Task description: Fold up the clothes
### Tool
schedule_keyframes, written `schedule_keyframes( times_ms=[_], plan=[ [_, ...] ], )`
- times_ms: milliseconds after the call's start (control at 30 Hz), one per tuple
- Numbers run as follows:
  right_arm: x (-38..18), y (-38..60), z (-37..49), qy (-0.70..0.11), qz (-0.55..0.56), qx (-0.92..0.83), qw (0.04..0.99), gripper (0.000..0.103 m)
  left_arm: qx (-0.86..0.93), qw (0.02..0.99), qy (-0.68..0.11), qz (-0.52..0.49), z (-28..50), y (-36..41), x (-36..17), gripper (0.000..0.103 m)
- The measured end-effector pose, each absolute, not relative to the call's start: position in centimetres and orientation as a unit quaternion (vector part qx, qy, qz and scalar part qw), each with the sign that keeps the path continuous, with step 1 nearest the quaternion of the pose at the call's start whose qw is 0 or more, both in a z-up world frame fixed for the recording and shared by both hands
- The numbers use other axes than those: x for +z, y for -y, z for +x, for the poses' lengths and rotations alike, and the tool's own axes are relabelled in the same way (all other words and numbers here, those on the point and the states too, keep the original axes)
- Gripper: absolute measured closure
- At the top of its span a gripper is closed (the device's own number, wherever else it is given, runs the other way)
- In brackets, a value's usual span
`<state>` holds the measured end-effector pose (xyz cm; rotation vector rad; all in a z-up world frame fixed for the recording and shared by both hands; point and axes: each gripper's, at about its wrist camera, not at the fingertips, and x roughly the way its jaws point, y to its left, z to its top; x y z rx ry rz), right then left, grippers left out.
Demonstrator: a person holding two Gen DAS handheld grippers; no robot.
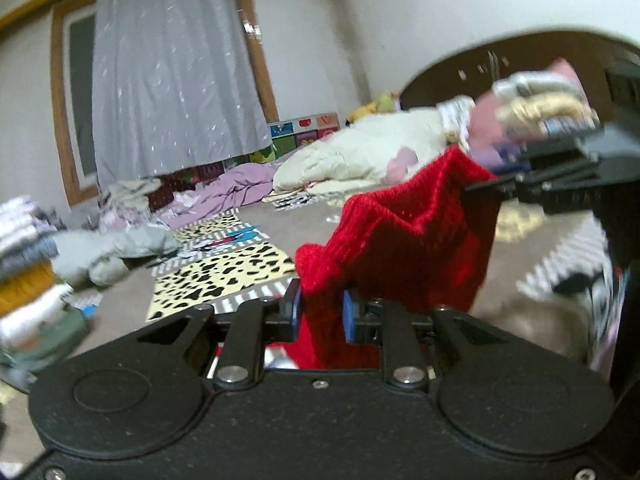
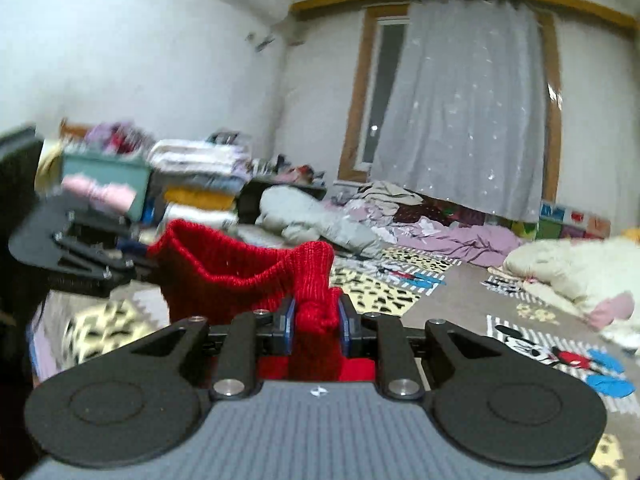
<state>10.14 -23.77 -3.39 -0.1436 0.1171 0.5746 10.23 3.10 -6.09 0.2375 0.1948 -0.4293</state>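
A red knitted garment (image 1: 404, 236) hangs in the air between my two grippers. My left gripper (image 1: 320, 312) is shut on one end of the garment, its blue pads pinching the knit. In the left wrist view my right gripper (image 1: 496, 186) comes in from the right and holds the far end. My right gripper (image 2: 316, 320) is shut on a bunched edge of the red knitted garment (image 2: 228, 272). In the right wrist view my left gripper (image 2: 136, 266) grips the other end at the left. The upper edge sags between the two holds.
A patterned mat (image 1: 224, 268) covers the floor below. Folded clothes (image 1: 24, 264) are stacked at the left. Loose grey clothing (image 2: 312, 216) and purple clothing (image 2: 456, 240) lie near the curtain (image 2: 464, 112). A cream plush toy (image 2: 572, 268) lies to the right.
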Motion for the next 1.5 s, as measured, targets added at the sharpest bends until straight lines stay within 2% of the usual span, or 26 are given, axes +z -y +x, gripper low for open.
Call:
schedule_keyframes(
  times_ms=[233,600,1167,1200,1267,1333,1367,1500],
  plan=[
    [-3.8,25.7,17.9,-0.077,0.039,0.276,0.957,0.08,-0.224,0.967,-0.119,0.022,16.1,-4.0,-6.5,0.084],
    [-7.9,26.9,27.8,-0.144,0.159,0.267,0.939,0.081,-0.233,0.952,-0.159,-0.122,25.2,-5.4,-7.4,0.086],
    [-14.1,26.7,35.7,-0.256,0.247,0.255,0.899,0.08,-0.191,0.939,-0.237,-0.157,30.6,-5.9,-10.4,0.086],
    [-14.4,26.7,35.9,-0.259,0.255,0.255,0.896,0.08,-0.189,0.939,-0.24,-0.159,30.8,-6.0,-10.5,0.085],
    [-14.3,27.0,35.9,-0.261,0.263,0.249,0.895,0.07,-0.184,0.938,-0.246,-0.163,31.1,-6.1,-10.7,0.075],
    [-14.1,27.4,35.7,-0.256,0.272,0.242,0.895,0.062,-0.178,0.937,-0.25,-0.167,31.3,-6.4,-10.9,0.052],
    [-13.9,27.7,35.5,-0.252,0.276,0.238,0.897,0.055,-0.172,0.939,-0.244,-0.171,30.9,-6.8,-10.6,0.051],
    [-11.4,28.1,33.2,-0.209,0.216,0.214,0.929,0.053,-0.165,0.952,-0.199,-0.165,28.7,-8.0,-8.9,0.051]
  ],
)
